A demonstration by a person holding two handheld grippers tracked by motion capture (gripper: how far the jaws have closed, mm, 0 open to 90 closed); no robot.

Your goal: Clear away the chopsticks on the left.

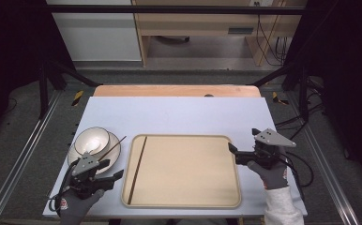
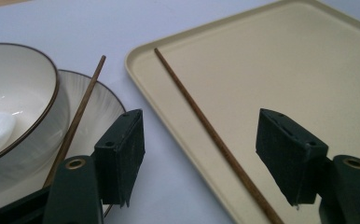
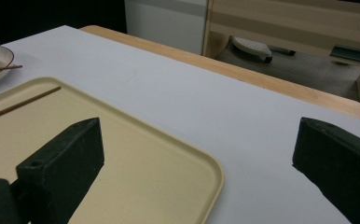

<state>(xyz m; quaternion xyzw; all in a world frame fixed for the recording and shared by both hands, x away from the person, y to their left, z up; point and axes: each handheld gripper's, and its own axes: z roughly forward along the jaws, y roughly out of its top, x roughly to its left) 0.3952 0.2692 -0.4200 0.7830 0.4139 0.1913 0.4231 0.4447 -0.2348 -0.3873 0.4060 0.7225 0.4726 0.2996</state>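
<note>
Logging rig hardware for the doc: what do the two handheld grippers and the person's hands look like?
Both are black two-jaw units with blocky, flat-faced jaws. The left gripper and right gripper each carry a grey three-cornered plate on top and trail a black cable. Brass-coloured eyelets sit behind the left jaws. Grey gloves; the left glove has a small red mark, and the right sleeve is white.

No readable text, labels, brands or numbers anywhere, a small glove mark too blurred to read
</note>
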